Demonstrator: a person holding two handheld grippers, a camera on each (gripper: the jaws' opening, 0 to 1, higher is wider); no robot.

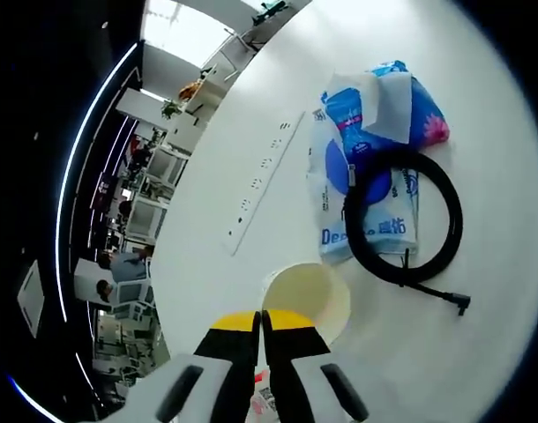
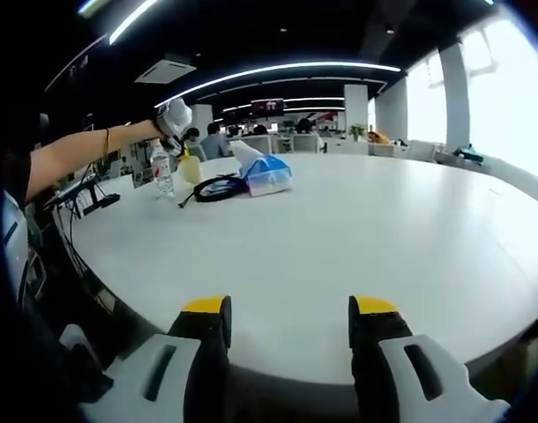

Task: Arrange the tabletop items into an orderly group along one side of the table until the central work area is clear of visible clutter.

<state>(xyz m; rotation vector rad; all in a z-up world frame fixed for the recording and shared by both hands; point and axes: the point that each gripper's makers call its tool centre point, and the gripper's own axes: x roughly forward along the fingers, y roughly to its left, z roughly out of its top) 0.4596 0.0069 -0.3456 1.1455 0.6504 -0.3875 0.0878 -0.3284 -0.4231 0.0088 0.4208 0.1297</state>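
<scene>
So the left gripper (image 1: 261, 319) has its yellow-tipped jaws pinched together on the rim of a pale yellow paper cup (image 1: 310, 298), which sits on the round white tabletop (image 1: 481, 352). Right next to the cup there's one blue-and-white plastic tissue pack (image 1: 375, 167) with a black coiled cable (image 1: 403, 216) lying on top of it, the cable's plug end trailing off toward the cup side. One white power strip (image 1: 262, 181) lies flat just beside the pack.

In the right gripper view, all that stuff is bunched near the far left edge of the tabletop, along with one clear plastic water bottle (image 2: 163, 172) standing upright. The right gripper (image 2: 288, 308) hangs over the near edge, jaws spread wide, nothing between them. The middle of the table around it is bare white surface.
</scene>
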